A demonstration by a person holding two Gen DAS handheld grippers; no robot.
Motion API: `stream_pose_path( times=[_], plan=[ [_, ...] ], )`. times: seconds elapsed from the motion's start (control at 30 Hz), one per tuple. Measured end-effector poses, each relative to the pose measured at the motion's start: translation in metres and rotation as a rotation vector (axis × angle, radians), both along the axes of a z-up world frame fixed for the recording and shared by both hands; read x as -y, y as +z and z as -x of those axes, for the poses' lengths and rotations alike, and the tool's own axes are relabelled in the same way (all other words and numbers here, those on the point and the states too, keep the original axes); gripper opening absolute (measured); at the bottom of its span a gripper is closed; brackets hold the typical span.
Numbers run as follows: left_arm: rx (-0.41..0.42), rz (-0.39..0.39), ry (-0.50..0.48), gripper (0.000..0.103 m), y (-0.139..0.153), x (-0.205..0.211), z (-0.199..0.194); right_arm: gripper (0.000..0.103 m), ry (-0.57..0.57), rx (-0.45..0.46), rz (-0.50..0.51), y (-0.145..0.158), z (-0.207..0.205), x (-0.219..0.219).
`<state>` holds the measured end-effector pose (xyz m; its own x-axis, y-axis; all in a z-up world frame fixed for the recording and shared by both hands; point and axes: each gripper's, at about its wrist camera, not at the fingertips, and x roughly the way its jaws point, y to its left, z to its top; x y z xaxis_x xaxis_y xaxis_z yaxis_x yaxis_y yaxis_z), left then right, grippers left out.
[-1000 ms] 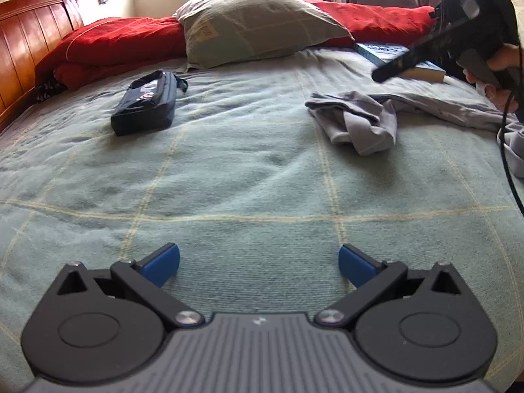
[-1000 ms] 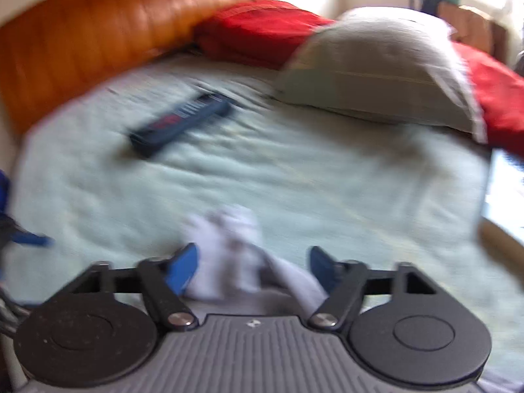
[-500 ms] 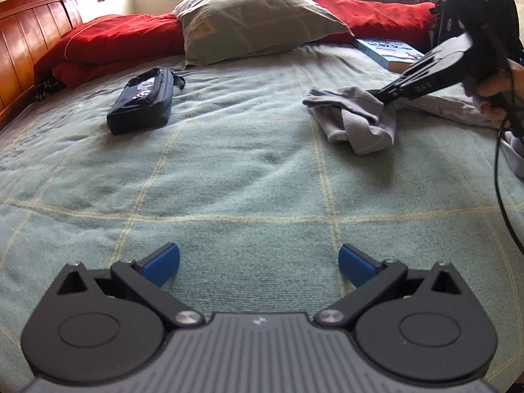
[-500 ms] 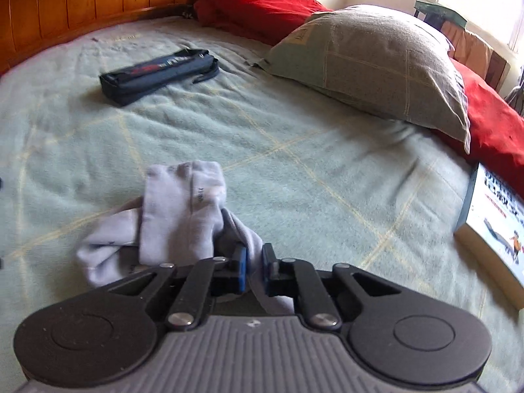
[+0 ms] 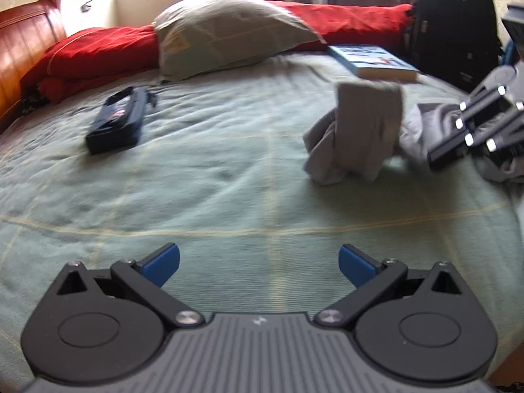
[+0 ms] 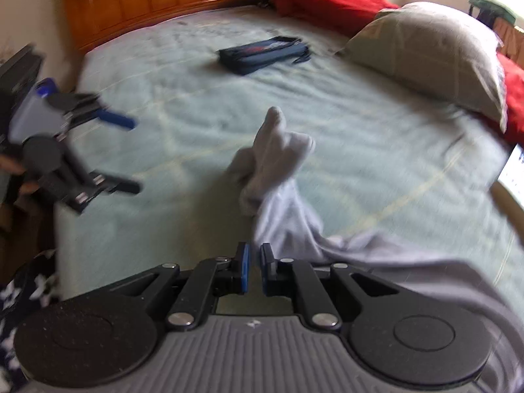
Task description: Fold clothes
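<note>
Right gripper (image 6: 254, 269) nearly closed, pinching grey garment (image 6: 288, 216), left gripper (image 5: 258, 263) spread wide, empty above bedspread (image 5: 213, 180)

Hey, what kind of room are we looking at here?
Most likely a bedroom in a home. A wide bed with a pale green checked bedspread fills both views, backed by an orange-brown wooden headboard, with a large beige pillow and a red quilt lying on the bed.

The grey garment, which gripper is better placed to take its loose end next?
Probably left. The left gripper is open and empty, while the right gripper appears already shut on the grey garment.
</note>
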<state>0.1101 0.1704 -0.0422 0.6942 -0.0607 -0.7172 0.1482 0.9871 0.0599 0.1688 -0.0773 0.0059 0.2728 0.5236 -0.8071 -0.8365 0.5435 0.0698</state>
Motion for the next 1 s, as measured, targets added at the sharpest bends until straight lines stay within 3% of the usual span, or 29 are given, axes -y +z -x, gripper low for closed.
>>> stream_pose_path(
  times=[0.1, 0.23, 0.3, 0.37, 0.63, 0.73, 0.8, 0.83, 1.0],
  plan=[
    [-0.002, 0.0, -0.04, 0.103, 0.005, 0.018, 0.002, 0.011, 0.019, -0.026, 0.001, -0.002, 0.021, 0.009],
    [-0.001, 0.001, -0.081, 0.103, 0.01, 0.041, 0.002, 0.015, 0.009, 0.005, -0.001, 0.001, 0.039, 0.02],
    [-0.002, -0.001, -0.095, 0.103, 0.011, 0.05, 0.002, 0.021, -0.012, 0.015, -0.028, 0.006, 0.032, 0.022],
    [-0.005, -0.001, -0.112, 0.103, 0.012, 0.057, 0.0, 0.036, -0.033, 0.026, -0.056, 0.01, 0.024, 0.023],
    [-0.01, -0.031, -0.195, 0.103, 0.015, 0.078, -0.008, 0.058, -0.13, 0.035, -0.175, 0.022, -0.016, 0.023],
    [-0.008, -0.03, -0.203, 0.103, 0.016, 0.076, -0.006, 0.056, -0.174, 0.004, -0.195, 0.012, -0.04, 0.01],
    [-0.009, -0.027, -0.197, 0.103, 0.015, 0.07, -0.002, 0.037, -0.171, -0.051, -0.22, 0.005, -0.048, 0.001],
    [-0.014, -0.028, -0.193, 0.103, 0.014, 0.067, 0.0, 0.016, -0.165, -0.08, -0.234, 0.002, -0.051, -0.004],
    [-0.034, -0.032, -0.174, 0.103, 0.008, 0.051, 0.013, 0.015, -0.029, -0.178, -0.348, 0.007, -0.034, -0.028]
  ],
)
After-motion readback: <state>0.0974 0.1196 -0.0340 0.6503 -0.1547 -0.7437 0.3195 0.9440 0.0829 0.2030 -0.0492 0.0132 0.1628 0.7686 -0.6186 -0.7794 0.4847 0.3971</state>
